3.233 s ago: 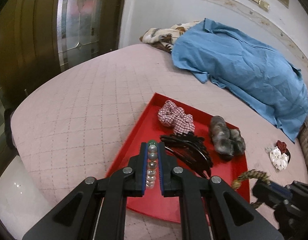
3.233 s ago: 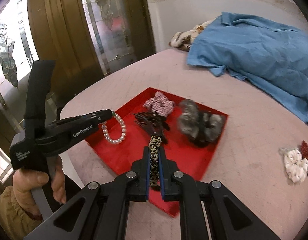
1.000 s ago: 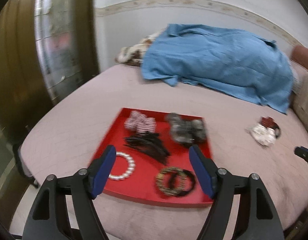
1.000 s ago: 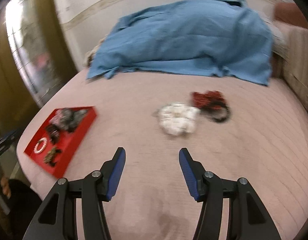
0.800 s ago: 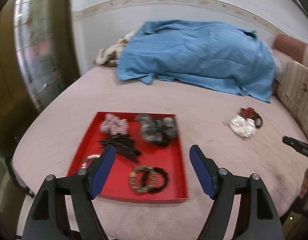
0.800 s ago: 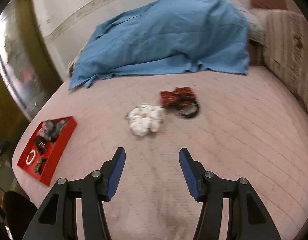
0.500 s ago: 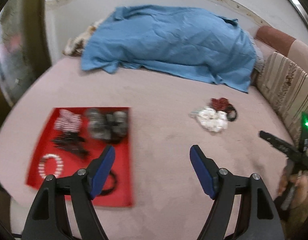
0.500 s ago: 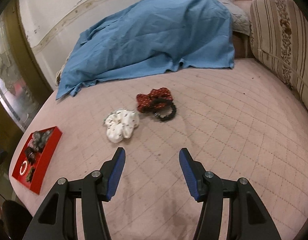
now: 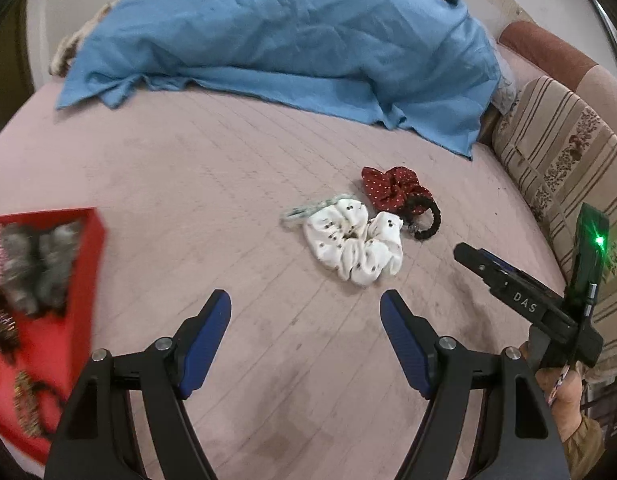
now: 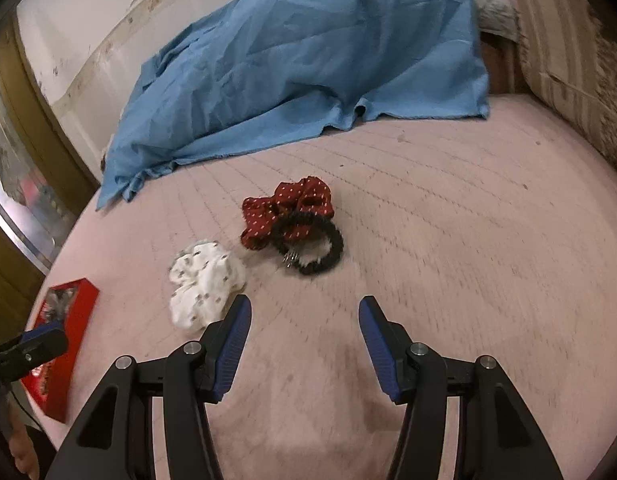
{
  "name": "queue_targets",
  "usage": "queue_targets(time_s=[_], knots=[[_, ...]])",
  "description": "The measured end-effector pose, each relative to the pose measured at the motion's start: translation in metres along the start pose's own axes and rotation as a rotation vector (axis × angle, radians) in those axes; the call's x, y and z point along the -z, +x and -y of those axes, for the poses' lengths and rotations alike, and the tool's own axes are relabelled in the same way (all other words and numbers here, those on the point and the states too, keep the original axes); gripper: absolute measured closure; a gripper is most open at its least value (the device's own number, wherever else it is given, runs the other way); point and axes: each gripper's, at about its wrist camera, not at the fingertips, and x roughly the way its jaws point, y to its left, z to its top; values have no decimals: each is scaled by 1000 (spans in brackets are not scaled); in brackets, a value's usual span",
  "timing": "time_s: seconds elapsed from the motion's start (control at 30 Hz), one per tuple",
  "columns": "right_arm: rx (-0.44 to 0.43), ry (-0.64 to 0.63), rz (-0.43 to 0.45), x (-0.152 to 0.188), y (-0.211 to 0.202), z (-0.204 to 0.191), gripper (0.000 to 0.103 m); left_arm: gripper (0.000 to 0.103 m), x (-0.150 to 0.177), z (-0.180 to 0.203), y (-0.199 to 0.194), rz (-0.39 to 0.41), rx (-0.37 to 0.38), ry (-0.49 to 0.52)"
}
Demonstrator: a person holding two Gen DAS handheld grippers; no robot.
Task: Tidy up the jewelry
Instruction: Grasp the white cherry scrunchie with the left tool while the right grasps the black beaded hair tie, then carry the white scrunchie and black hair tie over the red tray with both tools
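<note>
both hand-held grippers swung off the tray toward the loose scrunchies

since three seconds back both tools had dropped their loads, pearls and braided band left in the red tray (image 9: 93, 240), and panned right across the bed (image 9: 188, 168). left hand-held gripper (image 9: 304, 310) hung released, blue pads spread wide, nothing between them. right hand-held gripper (image 10: 304, 320) was likewise released and empty, aimed at the pile.

three pieces lay mid-bed, well apart from the tray: a white scrunchie (image 9: 354, 242), a red dotted scrunchie (image 10: 286, 210) just behind it, and a black hair tie (image 10: 314, 246) overlapping the red one, with a small metal charm on it. a pale chain-like strip poked out beside the white one; too small to name.

by the look of it, all were light, soft and squashy, so they should crush under the pads rather than slip; pinching a thick gathered fold of the white one seemed the safest hold. black and red were touching, so lifting one risked dragging the other.

room was generous: bare quilted surface all round, blue sheet (image 10: 308, 60) far behind, striped cushion (image 9: 568, 168) at right, tray at the left bed edge.
</note>
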Motion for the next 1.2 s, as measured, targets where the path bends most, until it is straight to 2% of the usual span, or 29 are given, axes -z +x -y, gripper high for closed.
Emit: queue_targets(time_s=[0.13,0.2,0.3,0.47,0.53,0.73,0.8,0.83,1.2], knots=[[-4,1,-14,-12,25,8,43,28,-15,6,33,-31,25,-27],[-11,8,-19,-16,35,11,49,29,-23,11,48,-38,30,-29],[-23,14,-23,-22,45,17,50,31,-30,15,67,-46,28,-26],[-46,14,-25,-29,58,21,56,42,-37,14,93,-78,36,-36],[-50,11,-28,-32,63,21,61,42,-37,14,101,-86,42,-45],[-57,1,-58,-32,72,19,88,42,-36,20,110,-79,28,-34],[-60,0,-61,-32,72,19,92,70,-36,22,110,-77,6,-26],[-58,1,-57,-32,71,19,92,95,-36,23,111,-89,-7,-19],[-41,-3,-22,-32,52,7,93,95,-22,18,68,-42,0,-3]])
